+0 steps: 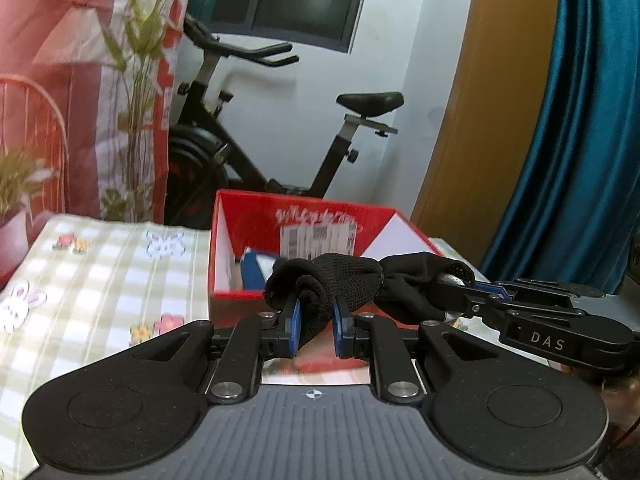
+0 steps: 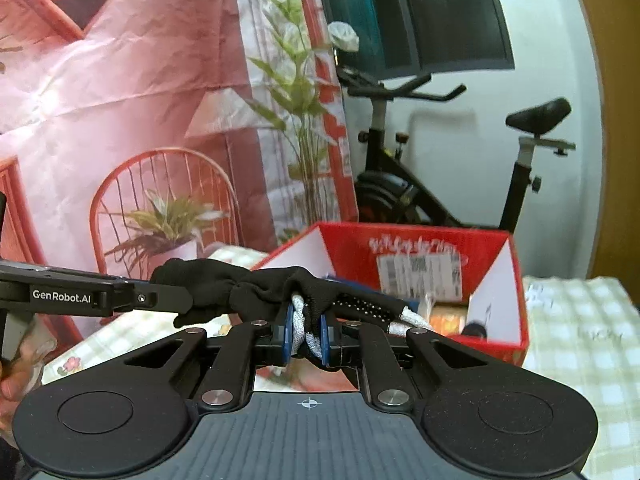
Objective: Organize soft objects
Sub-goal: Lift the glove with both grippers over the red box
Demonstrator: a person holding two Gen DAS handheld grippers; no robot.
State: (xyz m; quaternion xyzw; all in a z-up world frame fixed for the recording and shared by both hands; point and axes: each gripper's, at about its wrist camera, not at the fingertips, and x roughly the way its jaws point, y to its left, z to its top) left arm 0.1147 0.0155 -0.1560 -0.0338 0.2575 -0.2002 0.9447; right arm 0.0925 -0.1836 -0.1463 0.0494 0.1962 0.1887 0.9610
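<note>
A bundle of black knitted gloves [image 1: 352, 280] hangs in the air, stretched between both grippers in front of a red box [image 1: 304, 216]. My left gripper [image 1: 316, 320] is shut on its rolled black cuff end. The right gripper [image 1: 456, 300] comes in from the right and pinches the other end. In the right wrist view my right gripper [image 2: 306, 334] is shut on the grey-tipped fingers of the gloves [image 2: 276, 288]. There the left gripper [image 2: 184, 300] holds the black end at the left. The red box [image 2: 420, 236] stands open behind, with packets inside.
A checked cloth with flower and rabbit prints [image 1: 100, 272] covers the table. An exercise bike [image 1: 248, 148] stands behind the box by a white wall. A printed pink backdrop [image 2: 120, 100] hangs at the left, a teal curtain [image 1: 580, 120] at the right.
</note>
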